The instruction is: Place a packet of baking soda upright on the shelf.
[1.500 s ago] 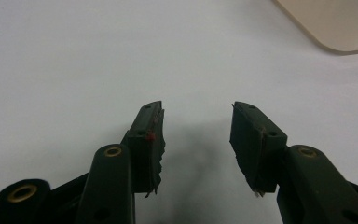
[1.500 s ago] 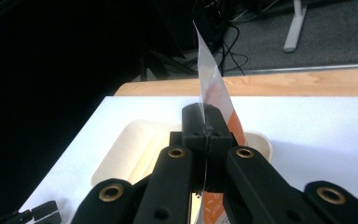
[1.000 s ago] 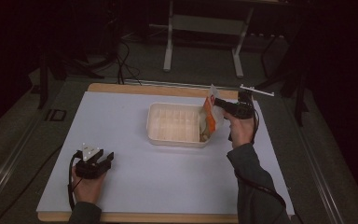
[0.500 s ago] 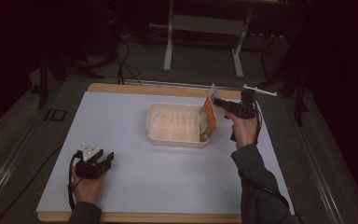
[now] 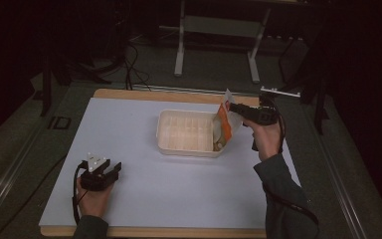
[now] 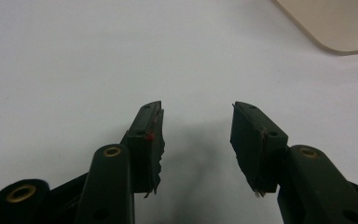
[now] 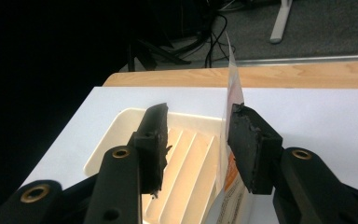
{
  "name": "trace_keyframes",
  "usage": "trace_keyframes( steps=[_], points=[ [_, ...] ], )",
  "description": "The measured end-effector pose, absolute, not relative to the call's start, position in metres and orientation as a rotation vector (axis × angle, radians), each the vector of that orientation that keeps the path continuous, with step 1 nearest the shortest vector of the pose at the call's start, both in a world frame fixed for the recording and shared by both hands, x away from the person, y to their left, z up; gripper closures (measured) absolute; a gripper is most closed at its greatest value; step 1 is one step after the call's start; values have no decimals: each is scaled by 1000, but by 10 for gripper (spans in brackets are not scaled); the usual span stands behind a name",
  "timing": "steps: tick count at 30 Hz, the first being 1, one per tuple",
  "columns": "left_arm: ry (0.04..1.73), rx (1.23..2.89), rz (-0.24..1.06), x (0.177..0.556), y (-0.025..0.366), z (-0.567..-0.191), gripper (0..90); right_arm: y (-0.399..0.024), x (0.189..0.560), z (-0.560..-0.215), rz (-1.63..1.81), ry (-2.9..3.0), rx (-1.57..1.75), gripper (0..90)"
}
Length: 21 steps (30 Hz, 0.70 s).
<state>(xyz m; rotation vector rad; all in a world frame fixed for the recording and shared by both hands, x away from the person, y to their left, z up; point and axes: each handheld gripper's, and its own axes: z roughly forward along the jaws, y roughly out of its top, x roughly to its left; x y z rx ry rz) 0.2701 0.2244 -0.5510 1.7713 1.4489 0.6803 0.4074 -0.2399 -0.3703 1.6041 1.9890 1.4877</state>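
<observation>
Spread apart just now, right tongs (image 5: 232, 106), with the orange-and-white packet (image 5: 224, 125) loose between the jaws; a second ago pressed shut on its top edge. Lifted a little too, at about 2 o'clock on the worktop (image 5: 129, 129).

Left to right in the high view: at 8 o'clock, left tongs (image 5: 110, 169) resting on the white worktop in the person's left hand (image 5: 93, 198), jaws spread with nothing between, unmoved. In the left gripper view, same spread jaws over bare white surface, left tongs (image 6: 196, 135).

At centre, cream ribbed tray (image 5: 186, 133). Leaning upright in its right end, at 3 o'clock of the tray, the packet.

In the right gripper view, right tongs (image 7: 196, 140) open, packet (image 7: 229, 93) edge-on just beside the right-hand jaw, well apart from the other, tray (image 7: 186, 154) below.
</observation>
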Motion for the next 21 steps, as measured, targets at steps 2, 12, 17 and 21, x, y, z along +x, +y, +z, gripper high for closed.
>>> trace_keyframes(
  steps=[2,12,17,21],
  points=[
    [1449,1770,683,270,224,-551,531,-242,402,-364,1490,1989,1570,572],
    [1452,1767,683,270,225,-551,530,-245,378,-345,1496,2049,1456,577],
    [1453,1770,684,270,224,-551,529,-248,364,-338,1497,2081,1405,577],
    [1471,1764,696,270,224,-551,516,-252,352,-335,1494,2100,1365,578]
  ],
)
